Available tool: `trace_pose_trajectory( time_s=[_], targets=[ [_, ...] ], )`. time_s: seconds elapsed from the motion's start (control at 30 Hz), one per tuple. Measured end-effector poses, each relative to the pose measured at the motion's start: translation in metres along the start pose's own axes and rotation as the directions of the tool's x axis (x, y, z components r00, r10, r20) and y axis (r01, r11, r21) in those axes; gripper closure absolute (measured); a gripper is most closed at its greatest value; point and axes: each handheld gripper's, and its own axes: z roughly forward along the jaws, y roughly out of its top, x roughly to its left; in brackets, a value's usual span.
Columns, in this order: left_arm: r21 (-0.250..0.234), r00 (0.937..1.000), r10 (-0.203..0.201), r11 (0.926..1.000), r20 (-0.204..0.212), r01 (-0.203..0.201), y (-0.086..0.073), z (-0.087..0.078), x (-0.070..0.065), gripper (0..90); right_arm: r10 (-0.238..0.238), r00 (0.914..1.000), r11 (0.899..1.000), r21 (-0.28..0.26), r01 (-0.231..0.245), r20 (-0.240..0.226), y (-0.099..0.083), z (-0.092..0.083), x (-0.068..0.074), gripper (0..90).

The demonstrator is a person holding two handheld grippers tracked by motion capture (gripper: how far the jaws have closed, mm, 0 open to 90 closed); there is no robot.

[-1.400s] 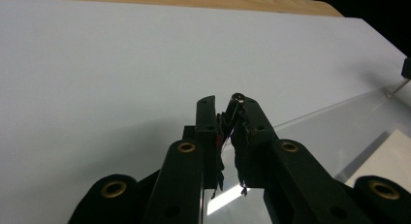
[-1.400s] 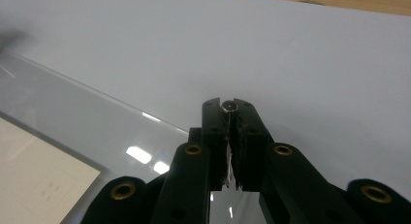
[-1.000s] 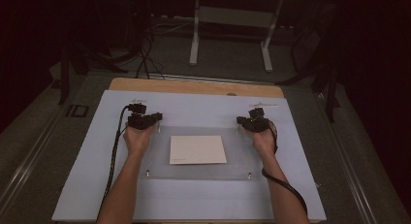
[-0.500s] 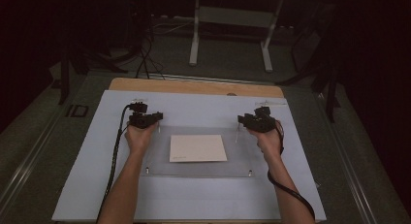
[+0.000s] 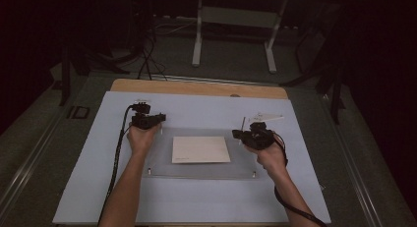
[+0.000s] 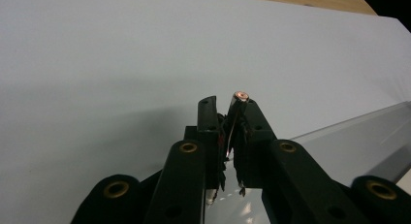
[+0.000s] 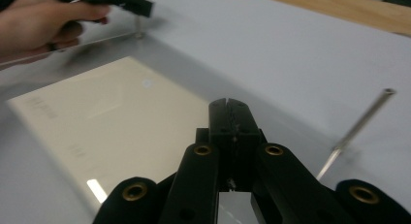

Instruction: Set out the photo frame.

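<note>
Cream card (image 5: 200,149) under clear plate (image 5: 162,168), pale-blue mat (image 5: 196,109).

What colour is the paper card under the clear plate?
Cream, almost pale yellow. The card shows best in the right gripper view.

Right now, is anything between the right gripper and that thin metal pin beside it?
Nothing visible. The right gripper, its empty jaws just closed, has only bare white mat between it and the pin.
</note>
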Motion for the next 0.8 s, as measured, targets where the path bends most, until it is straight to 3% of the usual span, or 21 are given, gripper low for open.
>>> trace_pose_trajectory(
  time_s=[0.23, 0.43, 0.6, 0.8],
  targets=[
    [0.017, 1.0000, 0.005, 0.9998, -0.002, -0.005, 0.003, 0.001, 0.000, 82.8, -0.068, 0.9949, 0.997, 0.032, 0.070, -0.075, -0.003, -0.012, 0.028, 90.0],
    [0.019, 1.0000, -0.004, 0.9998, -0.005, 0.004, 0.003, 0.002, 0.000, 82.8, -0.148, 0.9827, 0.987, 0.051, 0.154, -0.112, -0.009, -0.026, 0.055, 90.0],
    [0.020, 1.0000, -0.002, 0.9998, -0.003, 0.002, 0.004, 0.003, 0.000, 82.8, -0.161, 0.9773, 0.985, 0.045, 0.169, -0.137, -0.016, -0.038, 0.068, 90.0],
    [0.022, 0.9999, -0.009, 0.9997, -0.005, 0.009, 0.004, 0.004, 0.000, 82.8, -0.190, 0.9630, 0.979, 0.040, 0.201, -0.191, -0.021, -0.043, 0.084, 90.0]
  ],
)
